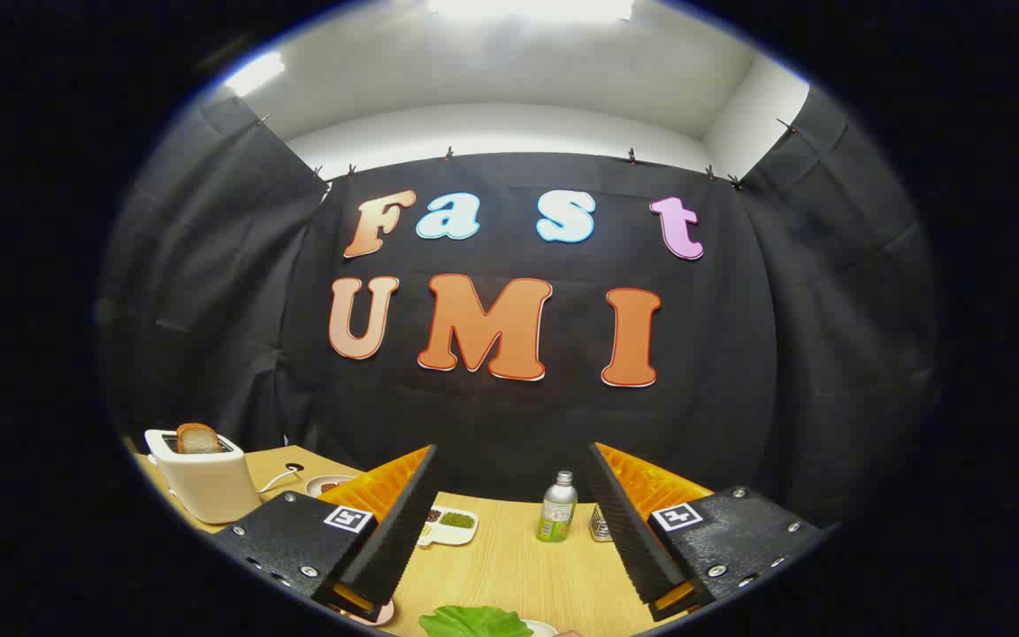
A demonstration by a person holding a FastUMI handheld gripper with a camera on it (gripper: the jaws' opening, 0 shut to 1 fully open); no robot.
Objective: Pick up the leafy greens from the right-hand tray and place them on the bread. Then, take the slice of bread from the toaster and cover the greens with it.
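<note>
Claw [509, 522] spread and empty; leafy greens [474, 621] lie below it, apparently placed; bread slice [198, 438] remains in toaster [204, 482], covering step outstanding.

A bottle [557, 506] stands near a divided dish [449, 525], perhaps of seasonings.

We see our gripper [509, 522] with two ridged, wedge-shaped fingers [399, 531] spread apart, screwed mounting blocks, each bearing a square black-and-white marker tag.
</note>
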